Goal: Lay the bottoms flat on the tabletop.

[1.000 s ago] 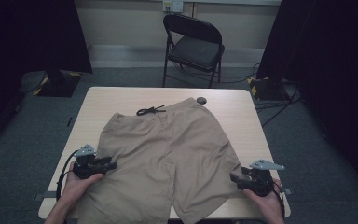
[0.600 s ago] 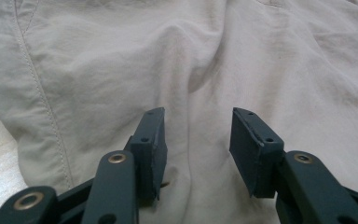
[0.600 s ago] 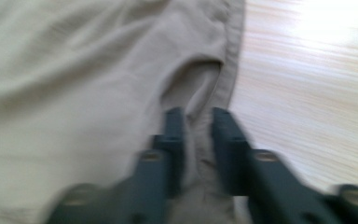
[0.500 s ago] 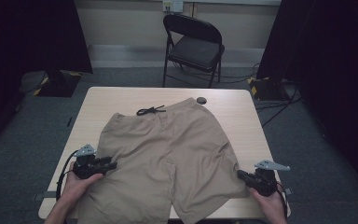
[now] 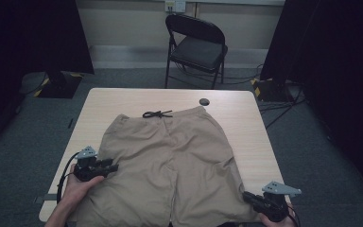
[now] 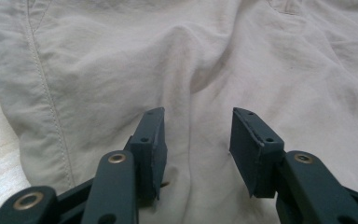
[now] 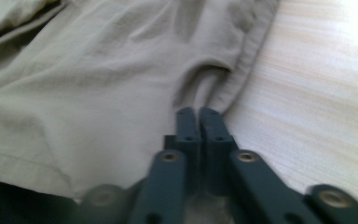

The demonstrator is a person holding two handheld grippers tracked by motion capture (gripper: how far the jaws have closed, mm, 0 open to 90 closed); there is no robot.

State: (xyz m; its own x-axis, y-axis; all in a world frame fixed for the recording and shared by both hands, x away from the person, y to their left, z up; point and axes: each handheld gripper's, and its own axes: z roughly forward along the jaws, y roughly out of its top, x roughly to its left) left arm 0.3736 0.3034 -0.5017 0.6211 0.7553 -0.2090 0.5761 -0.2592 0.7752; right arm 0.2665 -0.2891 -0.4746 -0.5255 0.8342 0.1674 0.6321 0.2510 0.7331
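Khaki shorts (image 5: 170, 165) lie flat on the wooden table (image 5: 246, 118), waistband w/ black drawstring (image 5: 157, 114) at the far side, legs running toward the person, so long axis goes far-to-near. Right gripper (image 5: 254, 200) sits at the near right hem corner, jaws pressed together on a fold of that hem; they've just been closing, then easing a bit. Left gripper (image 5: 105, 166) rests on the left leg's outer edge, jaws apart over the cloth, nothing pinched. Right side is gripped, left isn't yet.

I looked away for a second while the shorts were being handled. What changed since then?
The right gripper slid out toward the table's right edge; its jaws closed, have just eased slightly, and pinch the shorts' leg edge. The left gripper stayed put, jaws apart over the cloth.
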